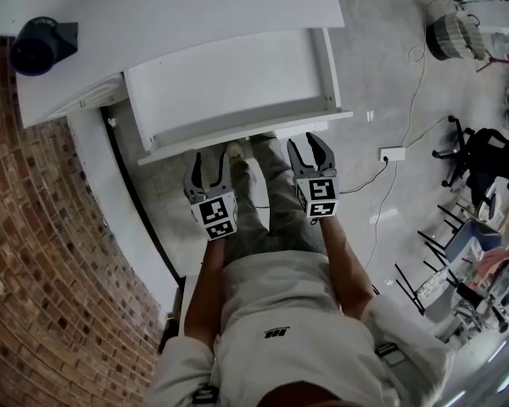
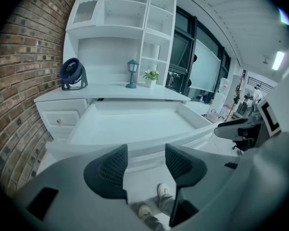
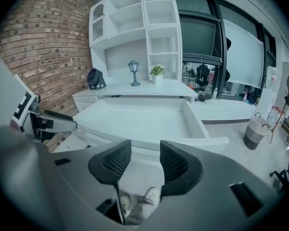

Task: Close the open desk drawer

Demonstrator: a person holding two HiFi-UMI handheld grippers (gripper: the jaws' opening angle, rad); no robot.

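Note:
The white desk drawer (image 1: 229, 91) stands pulled far out from the white desk (image 1: 153, 15), and it looks empty (image 2: 130, 124) (image 3: 144, 119). Its front panel (image 1: 246, 132) faces me. My left gripper (image 1: 210, 164) hangs open just short of that panel, near its middle. My right gripper (image 1: 311, 149) is open too, a little below the panel's right part. In both gripper views the jaws (image 2: 145, 165) (image 3: 145, 162) stand apart with nothing between them, the drawer front just beyond.
A brick wall (image 1: 42, 253) runs along the left. On the desk stand a dark fan (image 1: 36, 42), a small lantern (image 2: 132, 73) and a potted plant (image 2: 151, 76). A smaller shut drawer (image 2: 60, 119) is at left. Office chairs (image 1: 483, 168), a basket (image 1: 454, 32) and a floor cable (image 1: 382, 185) lie right.

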